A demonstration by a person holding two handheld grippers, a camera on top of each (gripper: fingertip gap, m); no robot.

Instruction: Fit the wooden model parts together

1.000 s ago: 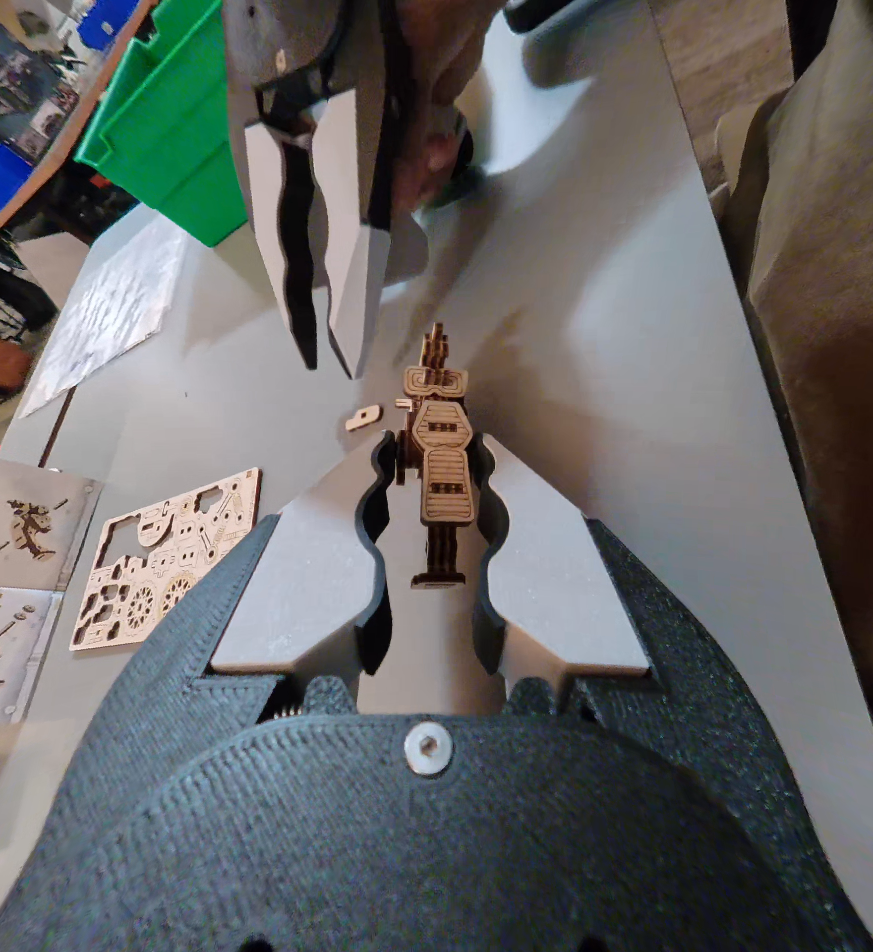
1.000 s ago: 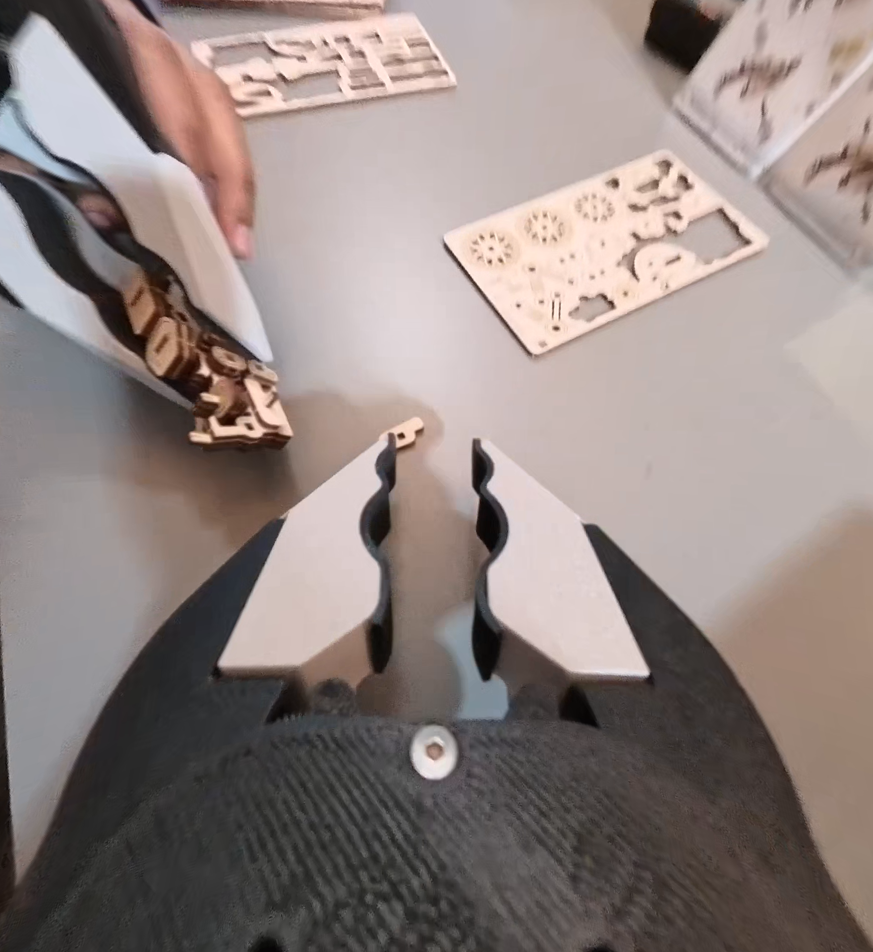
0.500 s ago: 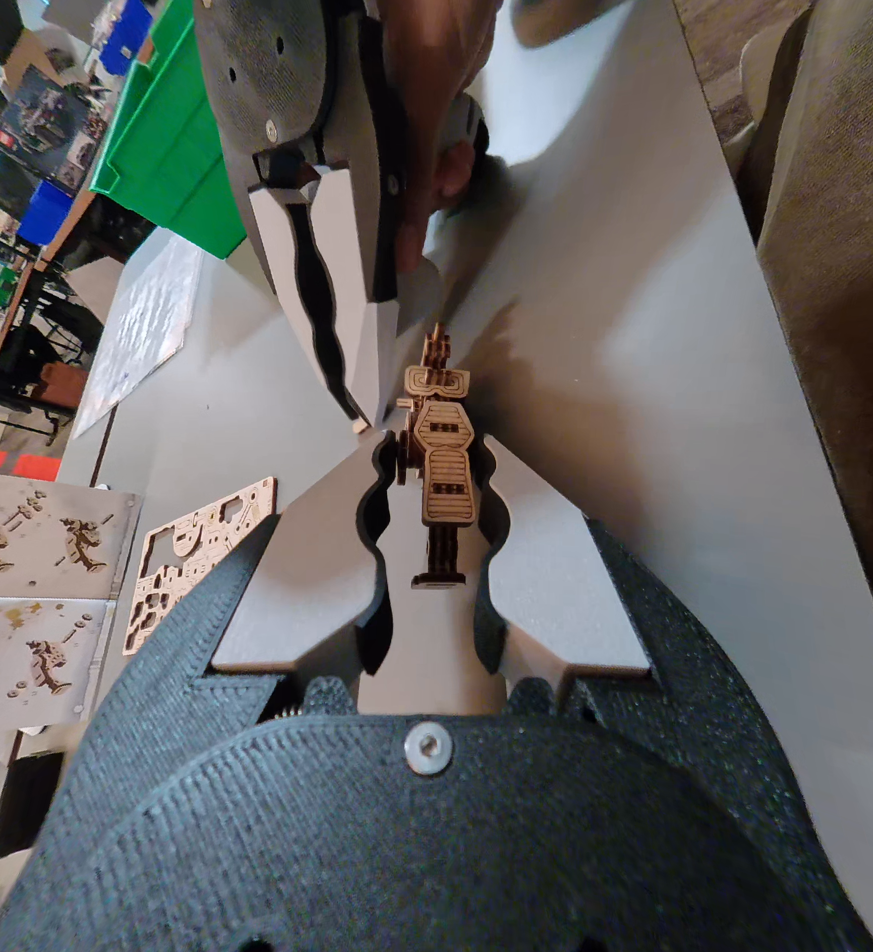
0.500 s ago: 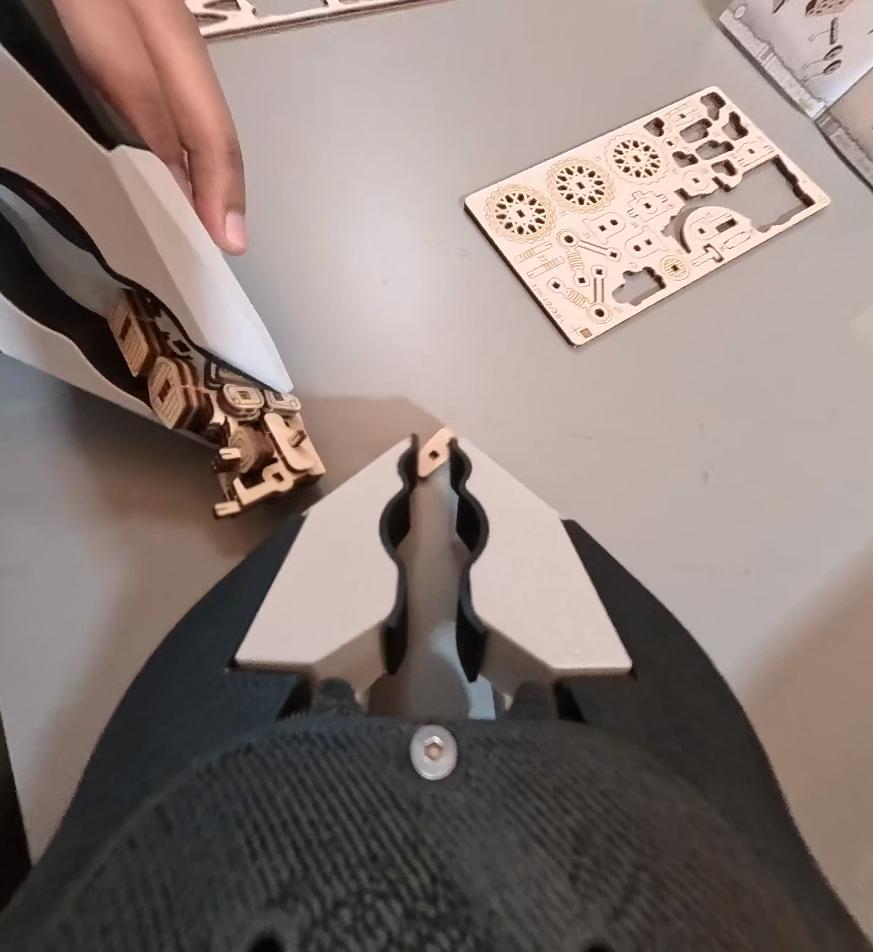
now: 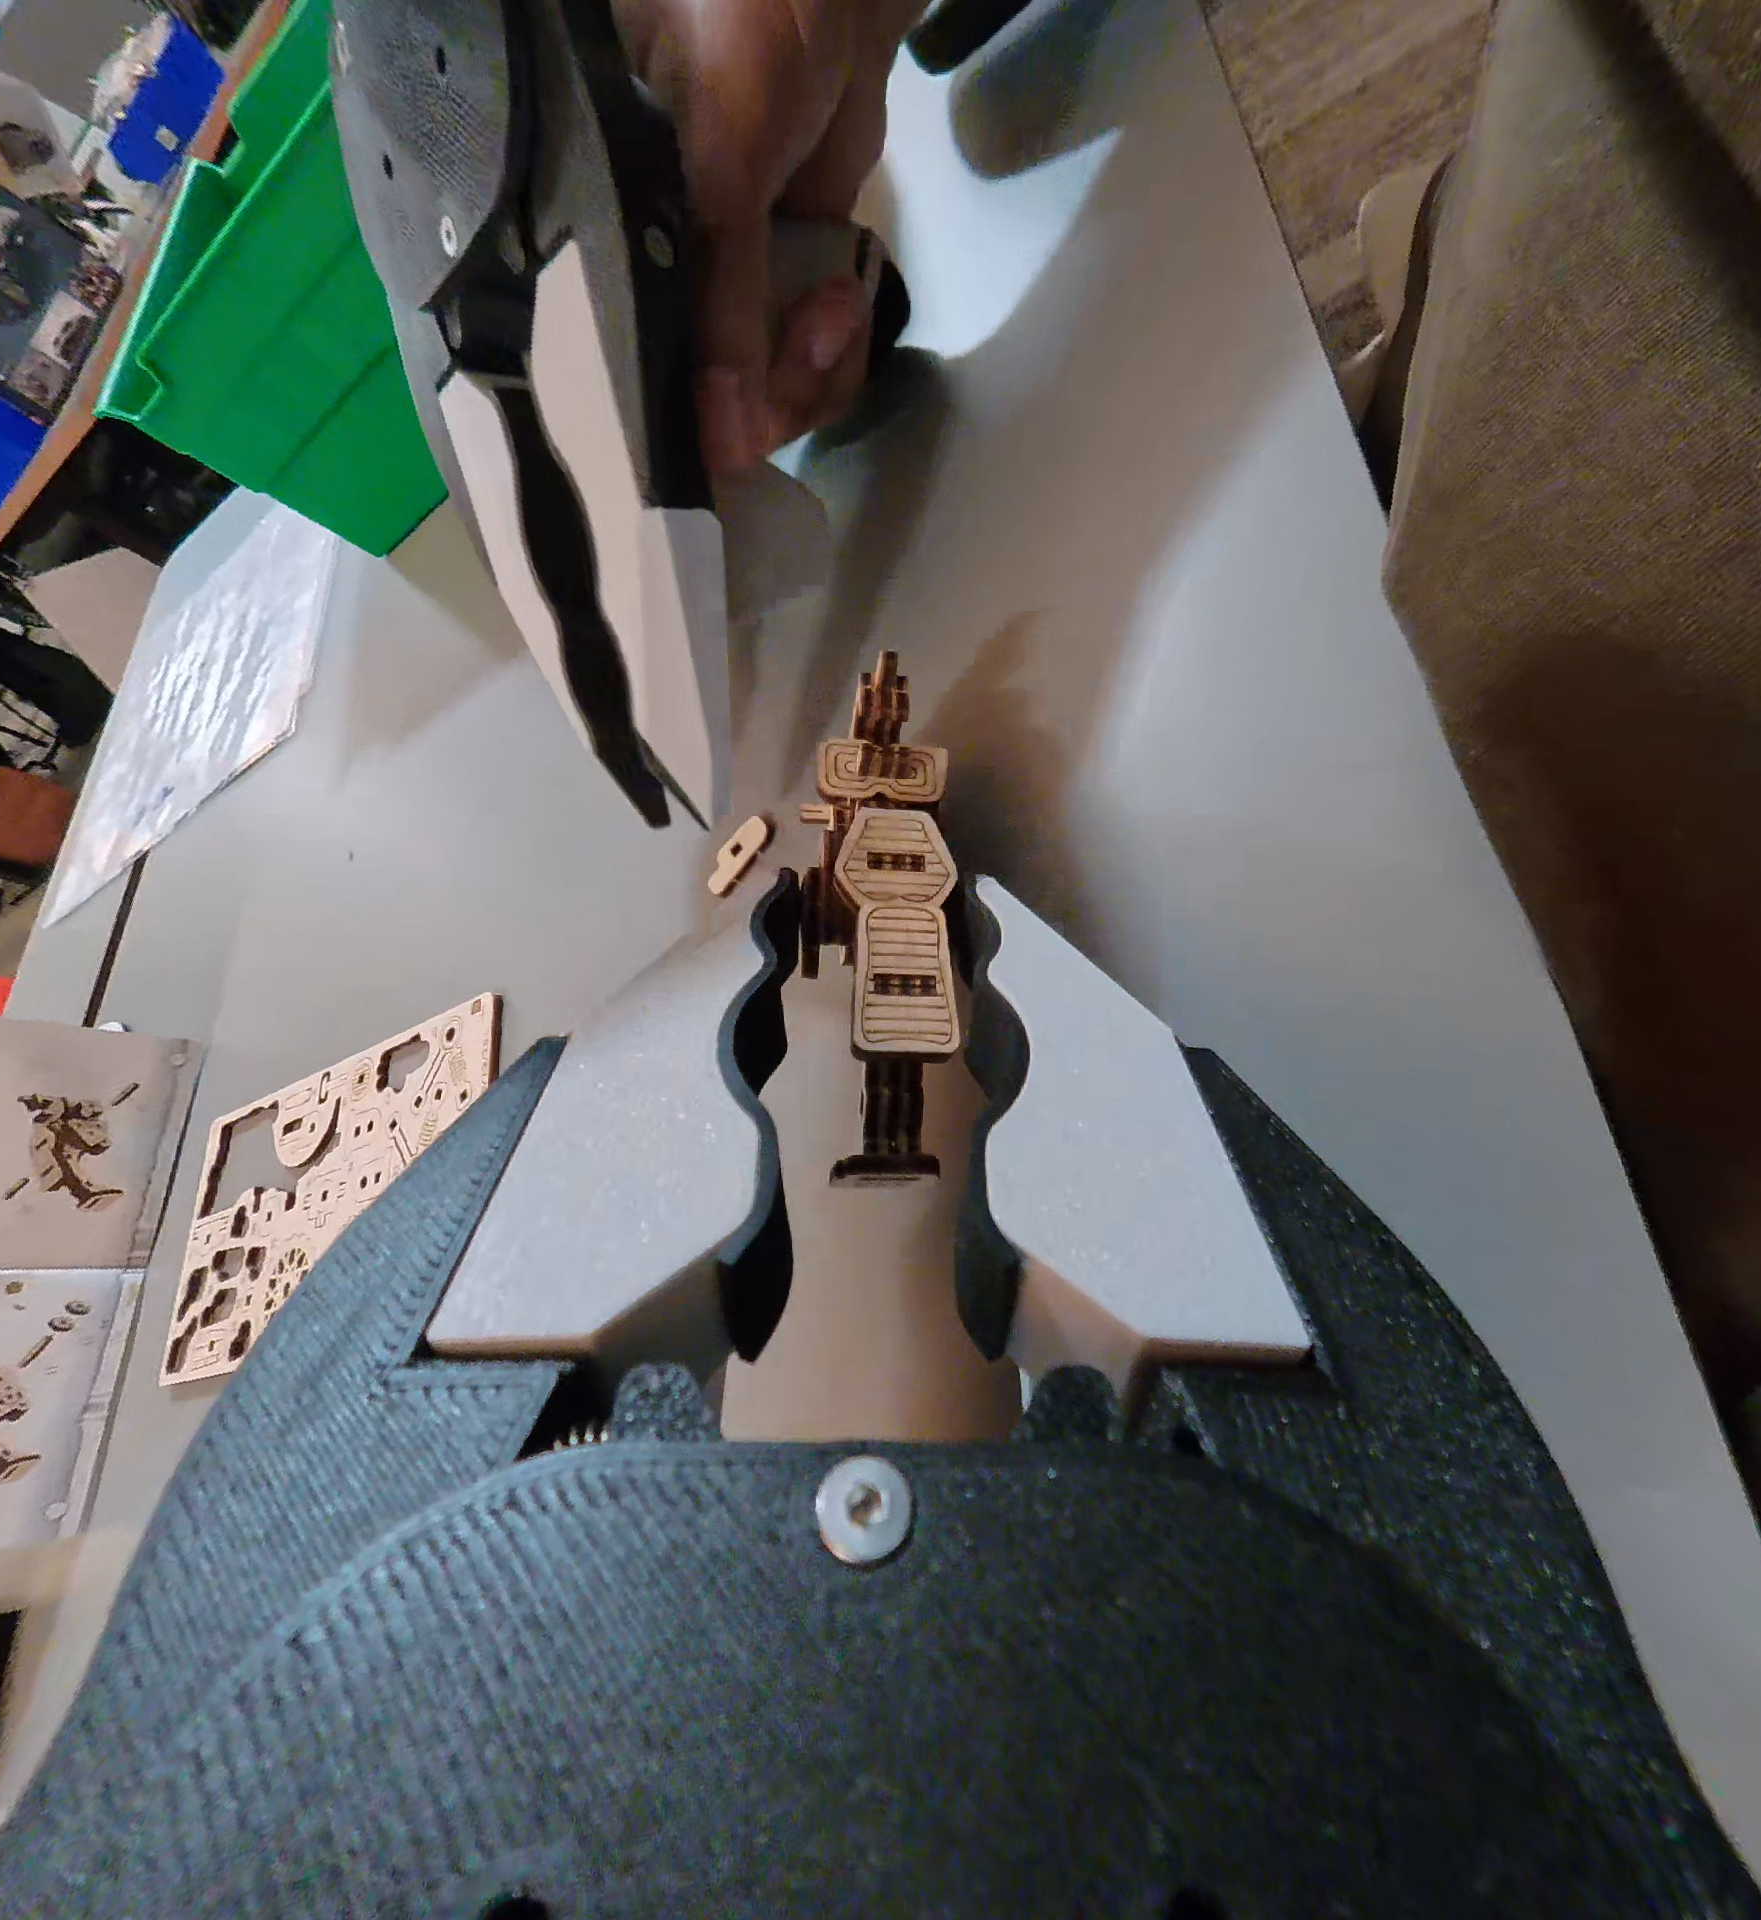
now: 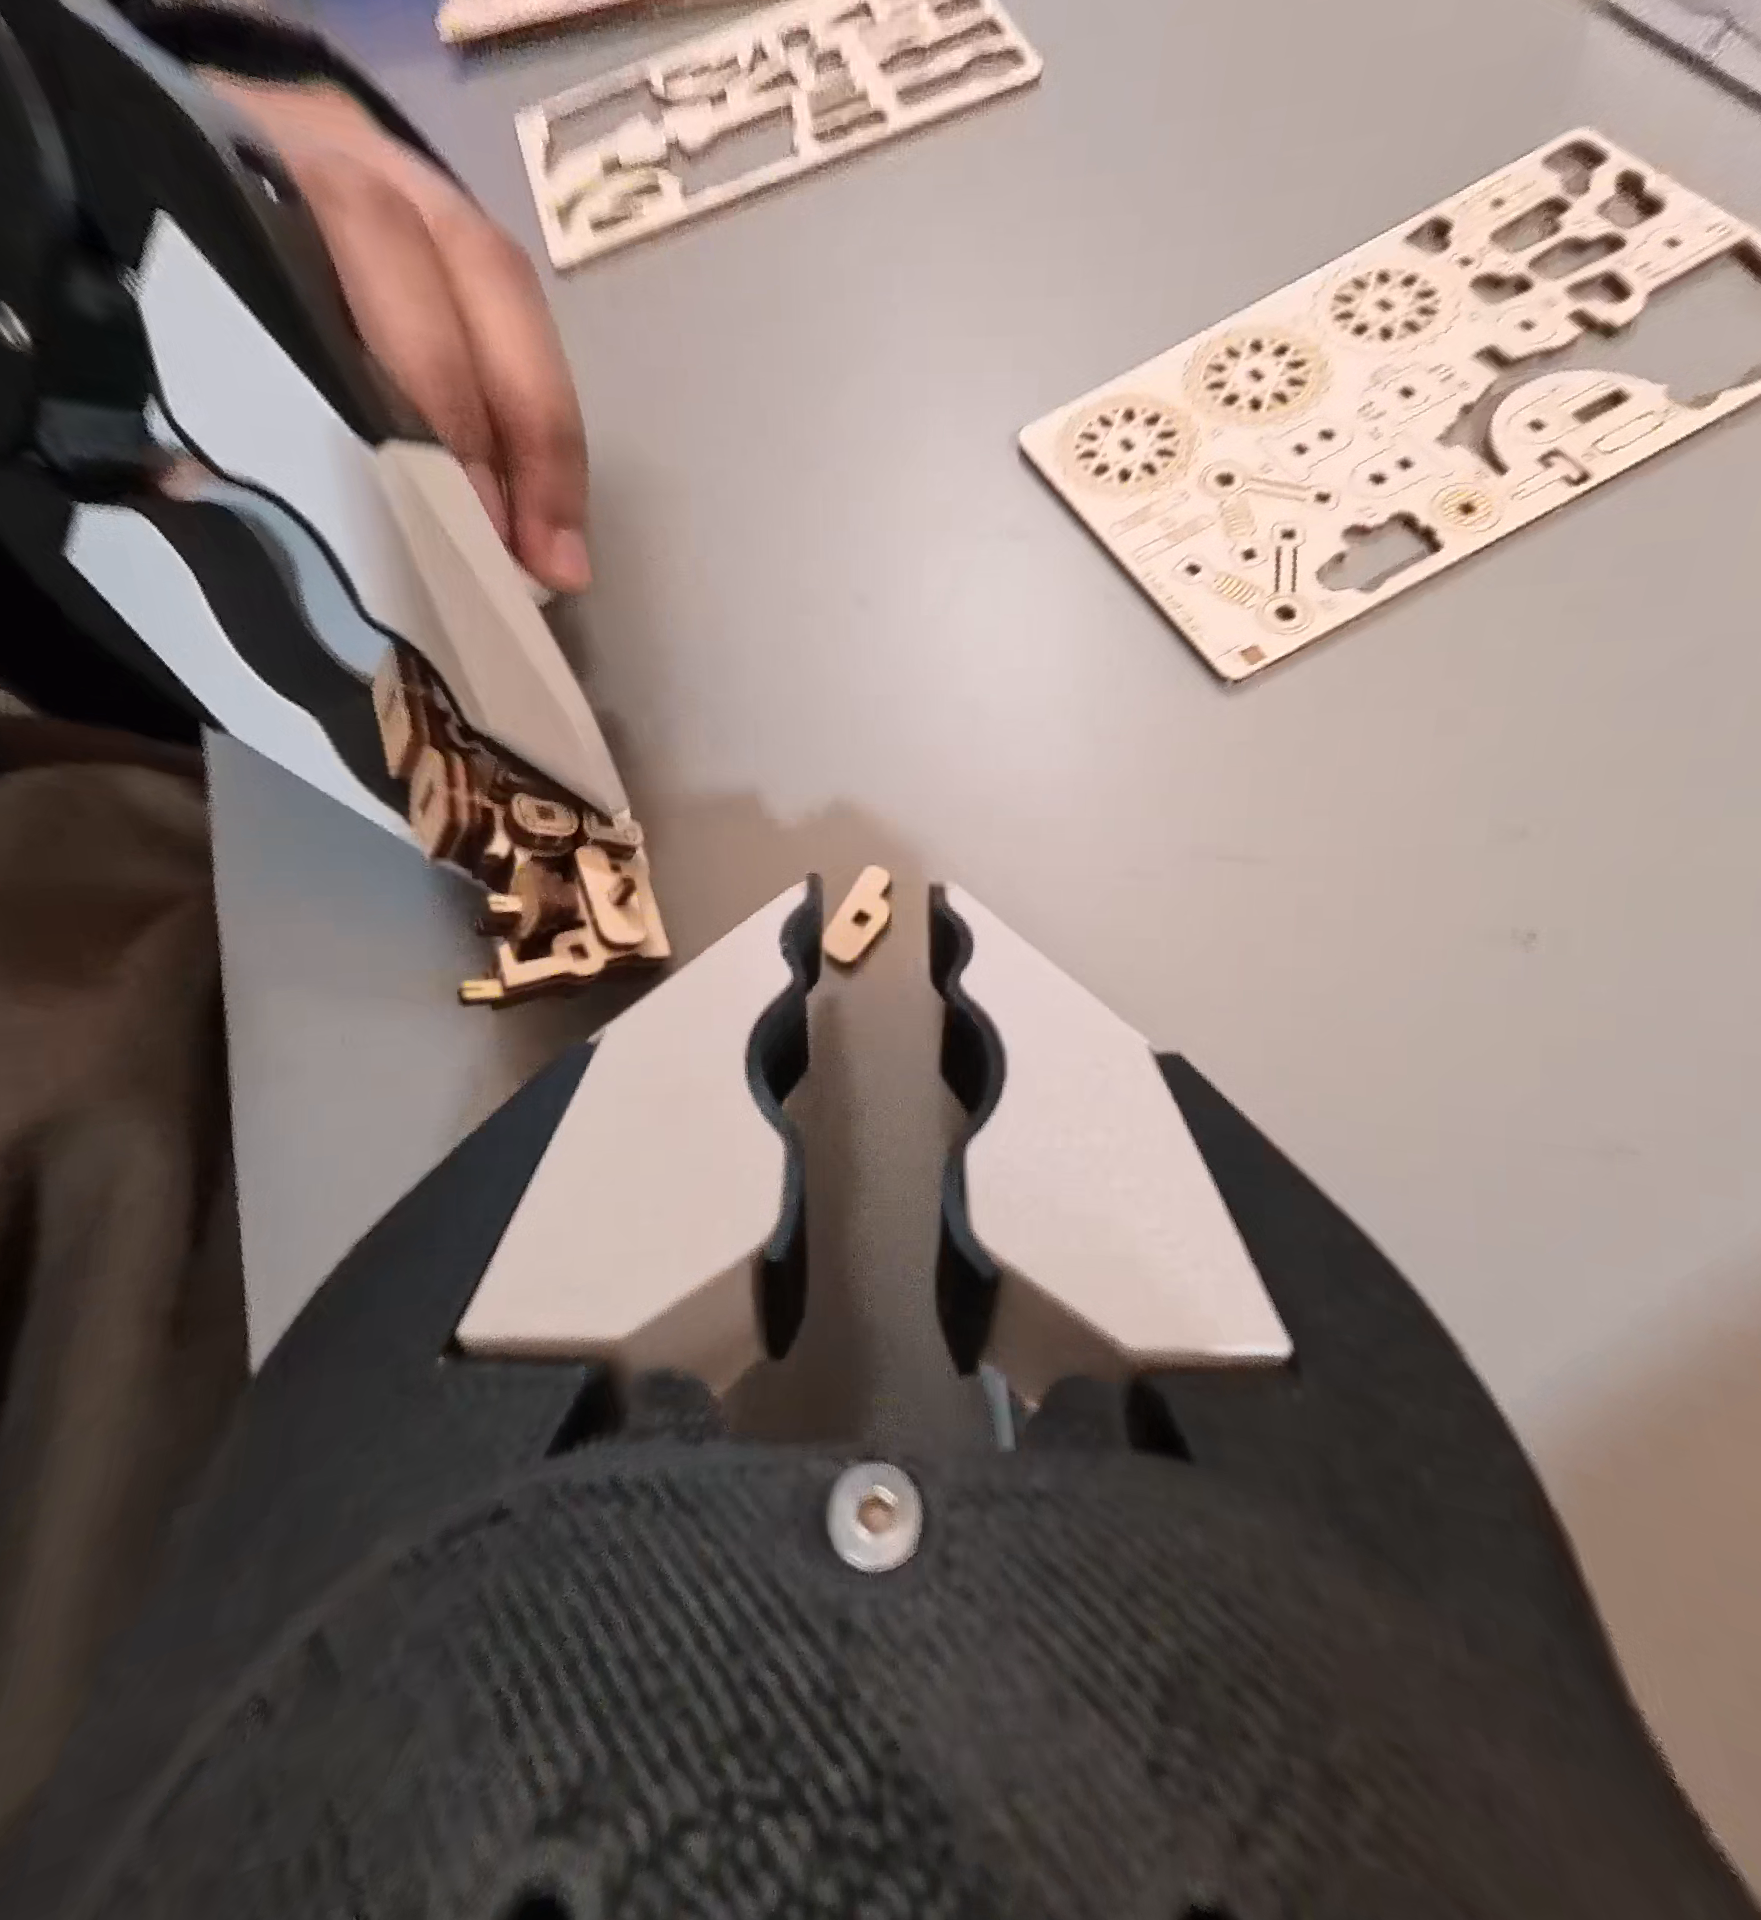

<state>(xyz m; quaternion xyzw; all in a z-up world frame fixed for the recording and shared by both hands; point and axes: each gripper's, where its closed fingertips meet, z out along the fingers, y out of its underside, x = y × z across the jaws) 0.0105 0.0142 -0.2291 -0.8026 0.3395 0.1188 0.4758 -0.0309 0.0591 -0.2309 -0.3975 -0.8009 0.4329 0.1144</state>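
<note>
— Two views, and they differ: my left gripper [image 5: 871,904] is clamped on the half-built wooden model [image 5: 891,935], held above the grey table [image 5: 1219,831].

— And the right?

— My right gripper [image 6: 868,902] has its jaws apart, the small loose wooden piece [image 6: 857,916] lying on the table between its tips. Only the right view shows both punched part sheets [image 6: 1447,416], well apart. The table edge [image 6: 221,935] runs close beside the model.
</note>
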